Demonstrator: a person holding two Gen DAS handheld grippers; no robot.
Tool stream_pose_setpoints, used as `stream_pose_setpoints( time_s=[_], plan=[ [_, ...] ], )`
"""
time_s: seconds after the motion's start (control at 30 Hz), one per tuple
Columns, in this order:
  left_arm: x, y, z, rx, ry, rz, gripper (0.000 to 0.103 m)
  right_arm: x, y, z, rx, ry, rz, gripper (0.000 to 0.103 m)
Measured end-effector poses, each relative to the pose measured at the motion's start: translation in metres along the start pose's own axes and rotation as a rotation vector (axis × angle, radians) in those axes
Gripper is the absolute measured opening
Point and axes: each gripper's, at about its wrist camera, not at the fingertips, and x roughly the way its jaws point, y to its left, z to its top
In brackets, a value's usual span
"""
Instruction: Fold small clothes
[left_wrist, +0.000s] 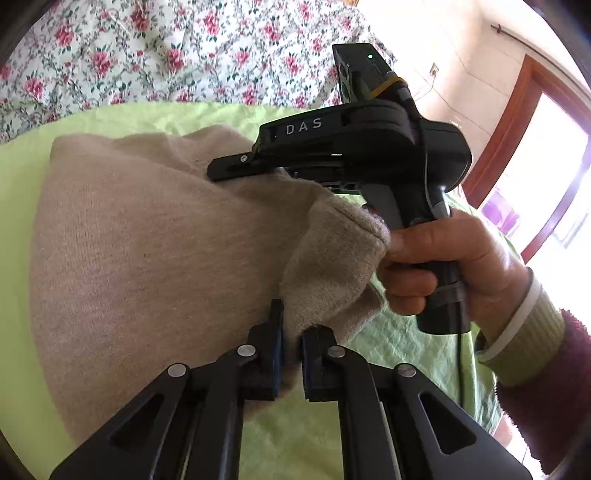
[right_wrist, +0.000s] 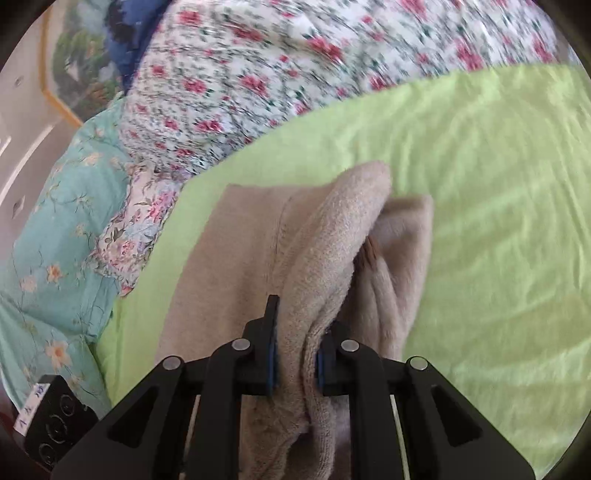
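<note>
A beige knitted garment (left_wrist: 147, 236), soft and fuzzy, lies bunched on a light green sheet (right_wrist: 498, 221) spread over the bed. The left tongs (left_wrist: 291, 343) are pressed together, pinching its near edge; the right tongs (right_wrist: 295, 350) pinch a thick raised fold whose ridge runs away from that camera. A quilt (left_wrist: 166, 55) with red roses lies crumpled beyond the sheet. A hand (left_wrist: 454, 266) grips the right handle.

Green sheet (right_wrist: 498, 192) w/ floral quilt (left_wrist: 166, 51) behind; teal floral bedding (right_wrist: 55, 229) beside.
</note>
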Motion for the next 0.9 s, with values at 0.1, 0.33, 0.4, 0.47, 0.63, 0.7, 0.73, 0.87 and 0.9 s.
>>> stream_pose_setpoints(
  time_s=[0.1, 0.33, 0.4, 0.47, 0.63, 0.7, 0.73, 0.87, 0.9],
  plan=[
    [0.005, 0.0, -0.002, -0.002, 0.014, -0.001, 0.007, 0.002, -0.004, -0.007, -0.007, 0.03, -0.077, 0.017],
    [0.007, -0.004, -0.013, 0.005, 0.074, -0.007, 0.02, -0.024, -0.013, -0.02, 0.036, -0.01, -0.165, 0.032],
    [-0.008, -0.005, -0.017, 0.018, 0.076, -0.018, 0.033, -0.04, -0.015, -0.024, 0.07, -0.037, -0.177, 0.051],
    [-0.03, -0.003, -0.021, 0.012, 0.064, -0.019, 0.066, -0.051, -0.015, -0.026, 0.087, -0.068, -0.138, 0.068],
    [-0.077, 0.03, -0.014, -0.071, -0.008, 0.037, 0.086, -0.049, -0.019, -0.026, 0.154, -0.061, -0.051, 0.078],
    [-0.085, 0.057, -0.007, -0.133, -0.025, 0.076, 0.09, -0.038, -0.02, -0.025, 0.17, -0.039, -0.04, 0.078],
    [-0.083, 0.066, -0.003, -0.151, -0.027, 0.089, 0.091, -0.034, -0.02, -0.024, 0.175, -0.029, -0.033, 0.078],
    [-0.069, 0.113, 0.01, -0.274, 0.0, 0.089, 0.092, -0.014, -0.024, -0.025, 0.194, 0.037, -0.032, 0.078],
    [-0.06, 0.125, 0.015, -0.306, 0.018, 0.076, 0.092, -0.01, -0.025, -0.025, 0.196, 0.046, -0.034, 0.078]
  ],
)
